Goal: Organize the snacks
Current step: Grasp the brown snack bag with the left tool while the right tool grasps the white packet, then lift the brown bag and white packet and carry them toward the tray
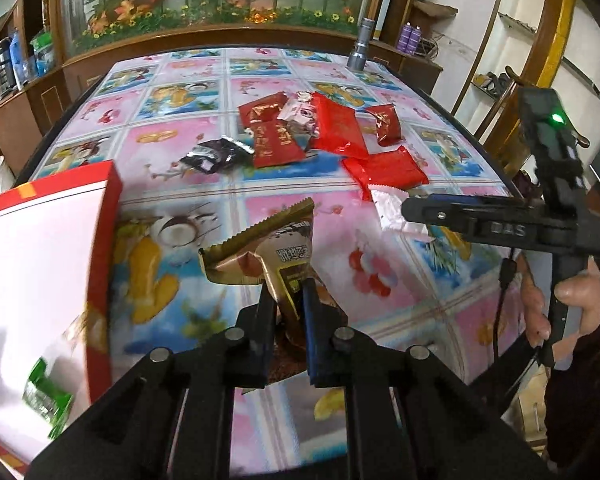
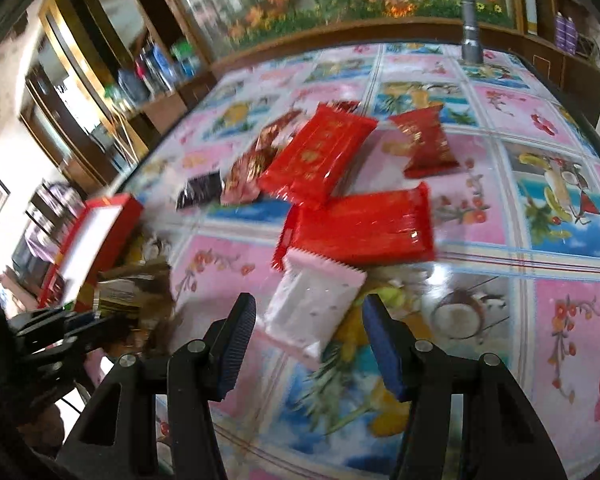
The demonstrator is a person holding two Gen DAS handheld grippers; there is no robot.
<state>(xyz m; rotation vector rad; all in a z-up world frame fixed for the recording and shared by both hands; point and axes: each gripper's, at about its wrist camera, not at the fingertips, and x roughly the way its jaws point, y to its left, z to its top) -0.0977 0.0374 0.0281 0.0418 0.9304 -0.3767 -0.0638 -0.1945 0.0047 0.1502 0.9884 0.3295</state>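
Observation:
My left gripper (image 1: 286, 292) is shut on a gold-brown snack packet (image 1: 268, 248) and holds it above the table, just right of the red box (image 1: 100, 248) with a white inside. A green packet (image 1: 46, 400) lies in the box. My right gripper (image 2: 308, 316) is open, its fingers on either side of a pale pink packet (image 2: 312, 312) lying on the table. A pile of red packets (image 2: 360, 224) and a dark packet (image 2: 200, 190) lie beyond it. In the left wrist view the right gripper (image 1: 420, 206) reaches in from the right.
The table (image 1: 180, 152) has a glossy pink and blue fruit-print cover. A silver flashlight (image 1: 360, 46) stands at its far edge. A wooden cabinet with a flower mural runs behind the table. Shelves with bottles (image 2: 152, 68) stand at the left.

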